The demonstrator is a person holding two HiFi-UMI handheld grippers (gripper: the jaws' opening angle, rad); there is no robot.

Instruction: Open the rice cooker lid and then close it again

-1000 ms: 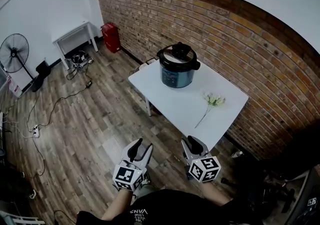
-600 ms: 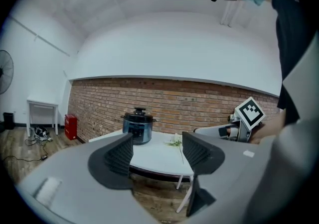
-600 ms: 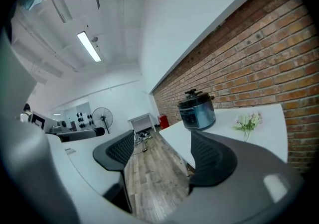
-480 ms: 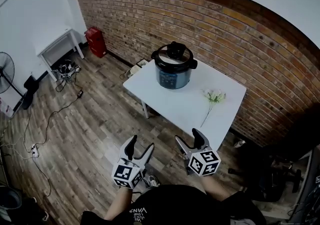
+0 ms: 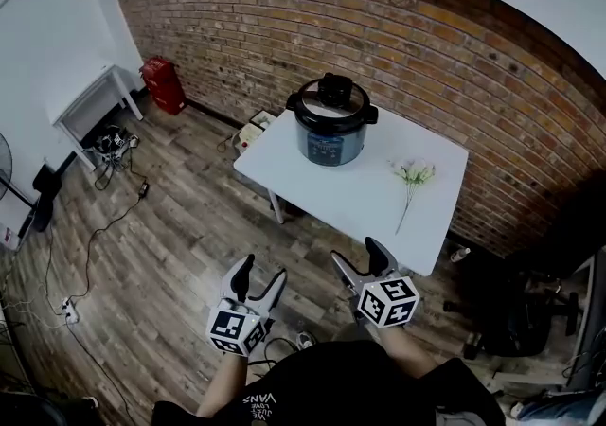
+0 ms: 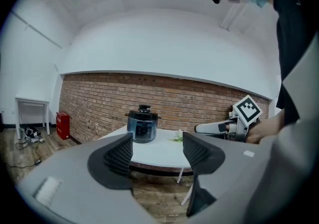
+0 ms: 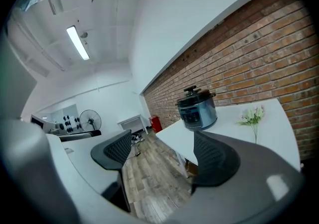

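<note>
A dark blue rice cooker [image 5: 331, 121] with its black lid down stands at the back left of a white table [image 5: 355, 202]. It also shows small and far off in the left gripper view [image 6: 143, 126] and the right gripper view [image 7: 198, 108]. My left gripper [image 5: 262, 273] and right gripper [image 5: 358, 256] hang over the wooden floor in front of the table, well short of the cooker. Both have just been opening their jaws. They now stand open with nothing between them, as the left gripper [image 6: 158, 151] and right gripper [image 7: 164, 156] show in their own views.
A sprig of white flowers [image 5: 412, 173] lies on the table's right side. A brick wall runs behind the table. A red box [image 5: 161, 85], a white side table [image 5: 85, 102] and cables [image 5: 104, 145] are at the left. A black chair [image 5: 516, 320] stands at the right.
Both grippers' jaws have spread from narrow to wide. The view has swung, so the fan has slid out at the left, and the table's front edge sits closer to the grippers.
</note>
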